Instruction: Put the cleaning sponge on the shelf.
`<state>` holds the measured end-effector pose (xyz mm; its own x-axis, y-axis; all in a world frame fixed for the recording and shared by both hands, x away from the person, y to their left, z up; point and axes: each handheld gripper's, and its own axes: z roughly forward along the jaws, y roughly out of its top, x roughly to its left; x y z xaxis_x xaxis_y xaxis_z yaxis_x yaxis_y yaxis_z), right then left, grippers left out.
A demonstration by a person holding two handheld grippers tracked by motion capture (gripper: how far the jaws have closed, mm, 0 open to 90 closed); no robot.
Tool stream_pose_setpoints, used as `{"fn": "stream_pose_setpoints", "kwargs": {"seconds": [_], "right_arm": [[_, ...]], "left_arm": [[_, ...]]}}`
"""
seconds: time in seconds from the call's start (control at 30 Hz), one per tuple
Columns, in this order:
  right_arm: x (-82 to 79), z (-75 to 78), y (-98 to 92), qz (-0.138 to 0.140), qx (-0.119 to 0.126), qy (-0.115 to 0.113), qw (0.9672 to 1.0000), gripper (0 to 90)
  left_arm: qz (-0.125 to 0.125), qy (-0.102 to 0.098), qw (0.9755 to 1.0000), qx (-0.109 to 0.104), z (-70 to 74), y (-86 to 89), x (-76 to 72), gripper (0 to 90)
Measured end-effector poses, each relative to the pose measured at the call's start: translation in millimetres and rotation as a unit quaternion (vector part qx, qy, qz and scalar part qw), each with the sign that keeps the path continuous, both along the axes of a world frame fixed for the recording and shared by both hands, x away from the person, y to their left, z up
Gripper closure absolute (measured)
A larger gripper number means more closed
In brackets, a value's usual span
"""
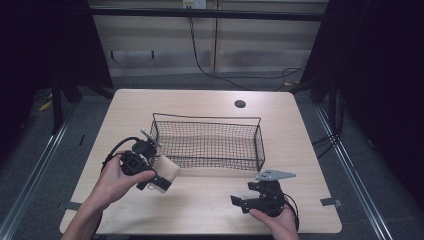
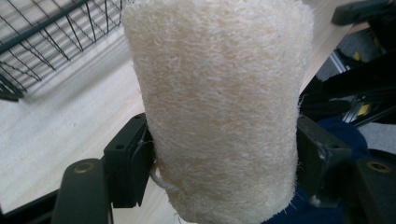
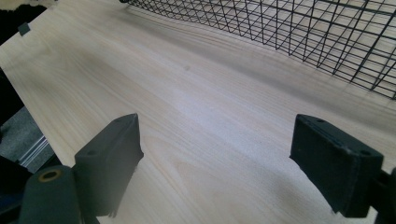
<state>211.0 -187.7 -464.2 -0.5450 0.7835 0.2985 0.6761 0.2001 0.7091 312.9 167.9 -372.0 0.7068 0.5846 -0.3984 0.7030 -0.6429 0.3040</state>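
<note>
Cream-coloured, one loofah (image 2: 219,107) sits clamped in the left gripper (image 1: 161,181); one wire basket (image 1: 207,145); right gripper (image 1: 239,202) jaws apart, empty.

You see a cream, fibrous loofah sponge (image 2: 219,107) between the black jaws of your left gripper (image 1: 161,182). The wire basket (image 1: 207,142) in the frame centre is black, with a fine grid pattern. The table (image 1: 200,200) is pale wood with soft grain lines. Your right gripper (image 1: 240,202) is black, with a grey plate.
</note>
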Motion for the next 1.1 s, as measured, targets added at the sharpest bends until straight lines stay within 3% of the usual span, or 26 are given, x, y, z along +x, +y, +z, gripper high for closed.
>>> {"fn": "stream_pose_setpoints", "kwargs": {"seconds": [0.27,0.53,0.87,1.1], "right_arm": [[-0.6,0.6,-0.4,-0.002,0.002,0.002,1.0000,15.8],[-0.2,-0.1,0.2,0.000,0.001,0.001,1.0000,15.8],[-0.5,0.2,-0.2,-0.002,0.001,0.003,1.0000,15.8],[-0.3,-0.4,0.7,-0.001,0.002,0.004,1.0000,15.8]], "left_arm": [[0.004,-0.004,1.0000,-0.002,4.2,-2.5,4.6,30.0],[0.004,-0.017,0.9998,-0.004,17.0,-2.7,12.0,30.1],[0.010,-0.017,0.9998,-0.005,26.5,-4.3,21.1,30.1],[0.027,-0.017,0.9994,-0.013,33.4,-2.4,30.2,30.1]]}}
